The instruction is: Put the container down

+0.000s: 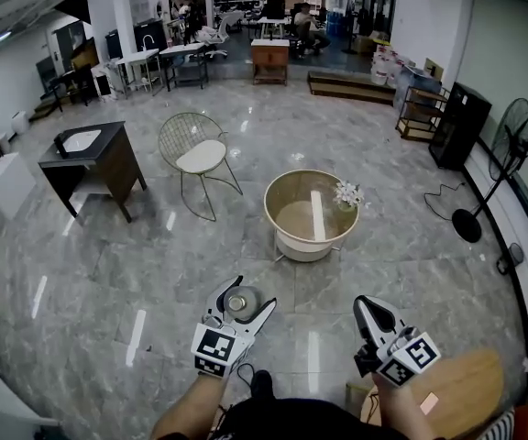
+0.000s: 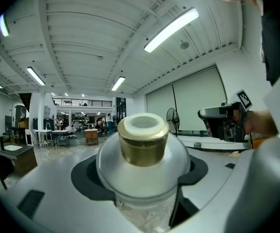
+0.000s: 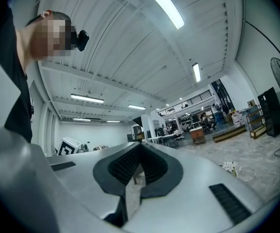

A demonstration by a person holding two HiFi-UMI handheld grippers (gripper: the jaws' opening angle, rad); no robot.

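1. The left gripper (image 1: 256,291) sits at about 6 o'clock in the head view. Its jaws are spread partway and clamp the container (image 2: 142,149) on both sides.
2. The container has a rounded, pale, glassy body and a brass-coloured neck with a white top. In the left gripper view it stands upright and fills the gap between the dark pads. It is held in the jaws and rests on no surface, with the grey floor (image 1: 136,264) beyond it.
3. The right gripper (image 1: 367,302) is at about 5 o'clock in the head view, well apart from the left one. Its jaws are pressed nearly together, with only a thin slit between the ribbed pads and nothing in it.
4. A round table (image 1: 278,191) with a gold rim stands at 12 o'clock of the grippers. White flowers (image 1: 347,192) sit on its rim at 2 o'clock.
5. A wire chair (image 1: 195,154) stands at 10 o'clock of the table. A dark cabinet (image 1: 108,168) is further out towards 9 o'clock.
6. A fan (image 1: 507,136) stands at 3 o'clock by the wall.
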